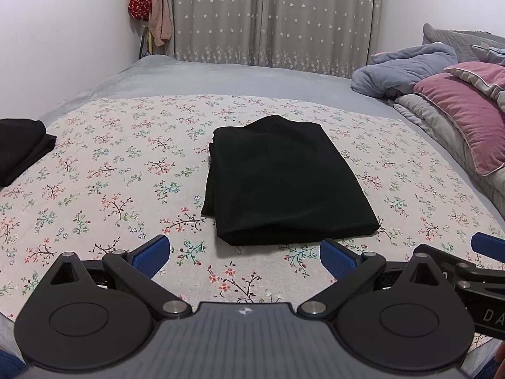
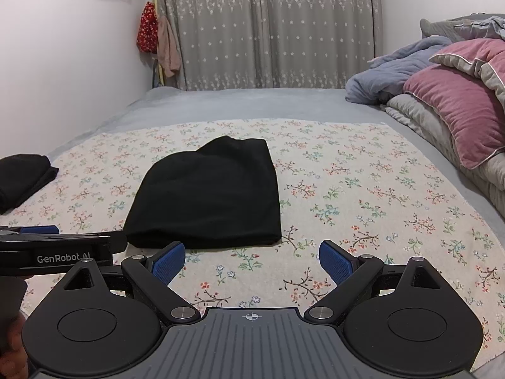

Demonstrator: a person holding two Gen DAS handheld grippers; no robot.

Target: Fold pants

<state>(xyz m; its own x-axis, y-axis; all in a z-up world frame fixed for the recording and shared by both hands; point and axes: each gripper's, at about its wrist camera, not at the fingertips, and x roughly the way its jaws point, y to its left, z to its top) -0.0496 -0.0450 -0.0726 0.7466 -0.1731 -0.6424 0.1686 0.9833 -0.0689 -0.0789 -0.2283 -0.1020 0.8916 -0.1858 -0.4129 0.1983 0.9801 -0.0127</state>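
Black folded pants [image 1: 284, 180] lie on the floral sheet [image 1: 110, 189]; left gripper [image 1: 244, 257] and right gripper [image 2: 252, 259] both gape wide, empty.

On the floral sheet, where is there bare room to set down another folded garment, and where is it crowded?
Bare floral sheet lies between the folded black pants and the second black garment at the left edge. More lies right of the pants, up to the pink pillow and heaped bedding. That right edge is crowded. Both open hand-held grippers, left and right, occupy the near strip.

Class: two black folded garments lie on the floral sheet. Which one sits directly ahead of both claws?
The larger folded black pants, mid-sheet. The smaller black bundle lies at the sheet's far left edge.
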